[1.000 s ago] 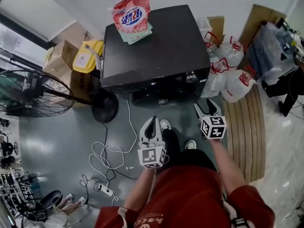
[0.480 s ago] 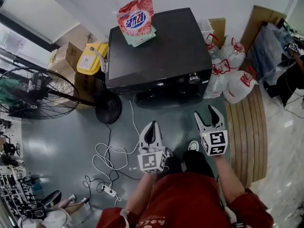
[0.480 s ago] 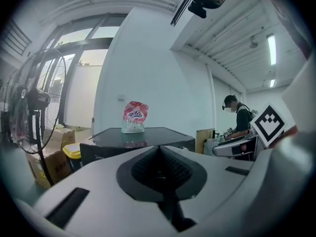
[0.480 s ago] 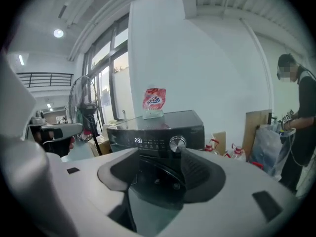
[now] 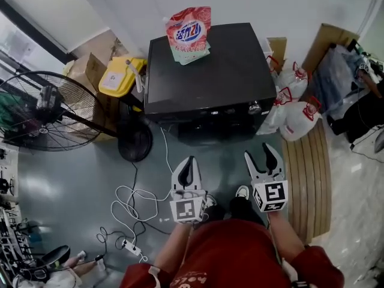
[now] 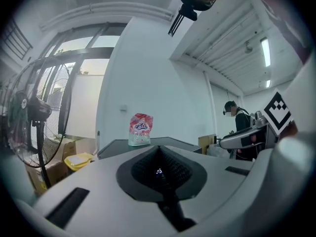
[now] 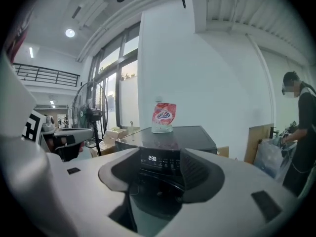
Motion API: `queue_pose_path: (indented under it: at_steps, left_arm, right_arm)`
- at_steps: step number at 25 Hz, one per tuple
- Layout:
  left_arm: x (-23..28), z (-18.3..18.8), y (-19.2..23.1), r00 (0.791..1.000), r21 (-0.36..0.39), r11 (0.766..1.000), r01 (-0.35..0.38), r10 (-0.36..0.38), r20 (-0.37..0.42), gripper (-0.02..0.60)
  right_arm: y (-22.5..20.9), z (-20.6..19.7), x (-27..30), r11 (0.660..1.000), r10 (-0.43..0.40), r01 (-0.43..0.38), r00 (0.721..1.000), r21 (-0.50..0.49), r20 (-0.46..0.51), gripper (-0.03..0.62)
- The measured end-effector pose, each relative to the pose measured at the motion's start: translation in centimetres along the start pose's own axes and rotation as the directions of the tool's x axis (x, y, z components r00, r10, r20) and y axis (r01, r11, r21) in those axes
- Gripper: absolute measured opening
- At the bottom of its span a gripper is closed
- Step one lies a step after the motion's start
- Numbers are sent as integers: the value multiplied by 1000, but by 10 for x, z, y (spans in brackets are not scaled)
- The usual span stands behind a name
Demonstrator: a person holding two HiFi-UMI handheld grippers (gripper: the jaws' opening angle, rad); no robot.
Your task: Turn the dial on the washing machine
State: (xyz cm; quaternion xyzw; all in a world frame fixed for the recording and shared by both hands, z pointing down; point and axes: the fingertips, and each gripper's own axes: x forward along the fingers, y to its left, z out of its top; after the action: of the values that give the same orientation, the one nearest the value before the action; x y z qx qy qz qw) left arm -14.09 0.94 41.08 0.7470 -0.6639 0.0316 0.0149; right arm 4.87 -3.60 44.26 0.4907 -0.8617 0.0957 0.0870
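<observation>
The black washing machine [image 5: 210,71] stands against the wall, its silver dial [image 5: 254,107] at the right end of the front panel. A red detergent bag [image 5: 189,33] sits on its lid. My left gripper [image 5: 186,162] hangs shut and empty over the floor in front of the machine. My right gripper [image 5: 261,153] is to its right, well short of the dial, its jaws apart and closing with nothing between them. In the right gripper view the lit control panel [image 7: 159,159] shows between the fingers [image 7: 198,168]. In the left gripper view the jaws meet, and the bag [image 6: 140,129] is beyond.
A standing fan [image 5: 42,110] and its round base [image 5: 134,140] are left of the machine, beside a yellow container [image 5: 120,75] and cardboard boxes. White bags [image 5: 294,116] lie at the right. Cables and a power strip [image 5: 129,245] trail on the floor. A person [image 7: 296,127] stands far right.
The head view has swung, so the machine now sits farther right in it. Both grippers have dropped back a little from the machine's front, still side by side.
</observation>
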Motion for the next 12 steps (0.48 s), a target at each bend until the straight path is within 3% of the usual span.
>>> queue_pose_path:
  at_steps: [6,12]
  left_arm:
    - [-16,16,30,999,41,999,-1,0,37,9]
    - [-21,38,49,996,-3,1000,-8,8,85,9]
  right_arm:
    - [23,19,-9,999,-21,22,999,-30,45,221]
    - [37,37,-11,997,-45,50,996,-61,74,152]
